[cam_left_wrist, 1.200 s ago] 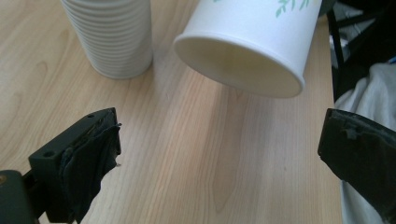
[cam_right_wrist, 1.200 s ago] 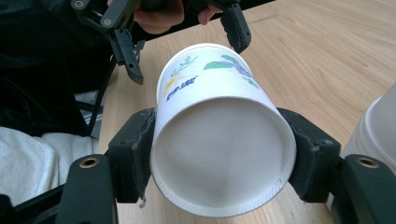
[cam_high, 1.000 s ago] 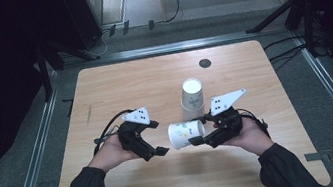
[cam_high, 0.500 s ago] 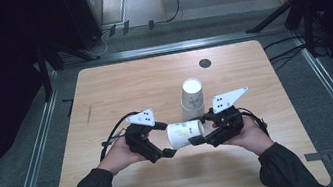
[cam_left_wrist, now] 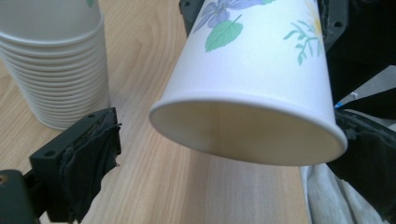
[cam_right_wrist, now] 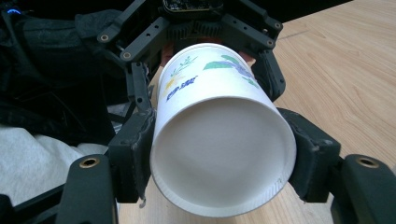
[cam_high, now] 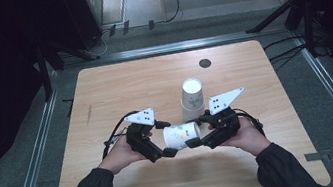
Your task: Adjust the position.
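Observation:
A white paper cup (cam_high: 180, 135) printed with flowers lies on its side above the table, between both grippers. My right gripper (cam_high: 198, 130) is shut on its base end. In the right gripper view the pads (cam_right_wrist: 136, 154) press both sides of the cup (cam_right_wrist: 219, 88), whose bottom faces the camera. My left gripper (cam_high: 166, 138) is open, with its jaws straddling the cup's mouth end. In the left gripper view the open rim of the cup (cam_left_wrist: 252, 65) faces me. One pad (cam_left_wrist: 91, 156) stands well clear of it and the other sits close beside the rim.
A stack of upturned paper cups (cam_high: 192, 97) stands just behind the held cup, also at the left of the left gripper view as the stack (cam_left_wrist: 51, 70). The wooden table (cam_high: 123, 87) has a small dark round hole (cam_high: 205, 63) near its far edge. Metal rails run along the floor on both sides.
My left gripper has moved right, up to the cup, and its jaws now straddle the open end. The right gripper and the cup have stayed in place.

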The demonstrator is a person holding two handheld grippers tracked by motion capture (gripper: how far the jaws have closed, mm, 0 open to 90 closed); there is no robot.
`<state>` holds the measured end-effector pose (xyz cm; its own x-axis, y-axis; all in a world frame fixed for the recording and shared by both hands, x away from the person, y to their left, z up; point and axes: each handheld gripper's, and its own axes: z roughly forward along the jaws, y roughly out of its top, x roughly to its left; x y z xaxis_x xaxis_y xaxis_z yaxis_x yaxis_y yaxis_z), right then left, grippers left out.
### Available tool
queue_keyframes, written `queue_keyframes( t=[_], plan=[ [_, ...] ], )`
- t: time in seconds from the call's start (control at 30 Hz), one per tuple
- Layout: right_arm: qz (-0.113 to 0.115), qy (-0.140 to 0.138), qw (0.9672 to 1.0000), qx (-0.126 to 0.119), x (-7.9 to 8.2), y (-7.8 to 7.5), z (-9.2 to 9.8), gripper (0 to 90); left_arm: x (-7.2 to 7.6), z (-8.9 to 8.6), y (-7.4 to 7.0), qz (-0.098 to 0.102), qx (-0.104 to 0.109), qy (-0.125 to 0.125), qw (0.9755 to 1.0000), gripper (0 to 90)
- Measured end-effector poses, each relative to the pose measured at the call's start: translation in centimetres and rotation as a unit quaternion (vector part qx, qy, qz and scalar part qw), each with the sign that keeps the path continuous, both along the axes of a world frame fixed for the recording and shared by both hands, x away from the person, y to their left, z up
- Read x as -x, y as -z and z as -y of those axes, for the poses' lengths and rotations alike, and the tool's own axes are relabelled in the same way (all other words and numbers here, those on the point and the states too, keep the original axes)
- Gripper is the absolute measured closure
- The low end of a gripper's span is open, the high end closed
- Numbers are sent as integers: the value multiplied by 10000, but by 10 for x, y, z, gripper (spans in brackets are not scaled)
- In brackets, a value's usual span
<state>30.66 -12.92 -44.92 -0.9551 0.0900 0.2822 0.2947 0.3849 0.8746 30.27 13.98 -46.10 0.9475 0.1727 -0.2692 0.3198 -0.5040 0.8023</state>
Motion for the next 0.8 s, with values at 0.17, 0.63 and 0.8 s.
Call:
queue_keyframes(
  t=[0.17, 0.63, 0.8],
  plan=[
    [-19, -35, 10000, 10, 1, 1, -3, 339, 2, 0, -1, 113, 43, 37, 9999, 79],
    [-39, -28, 10000, 28, 0, 2, -4, 342, 3, -1, -2, 238, 61, 123, 9996, 208],
    [-58, -46, 10000, 38, 0, 3, -4, 343, 3, -2, -3, 230, 51, 134, 9996, 218]
  ],
)
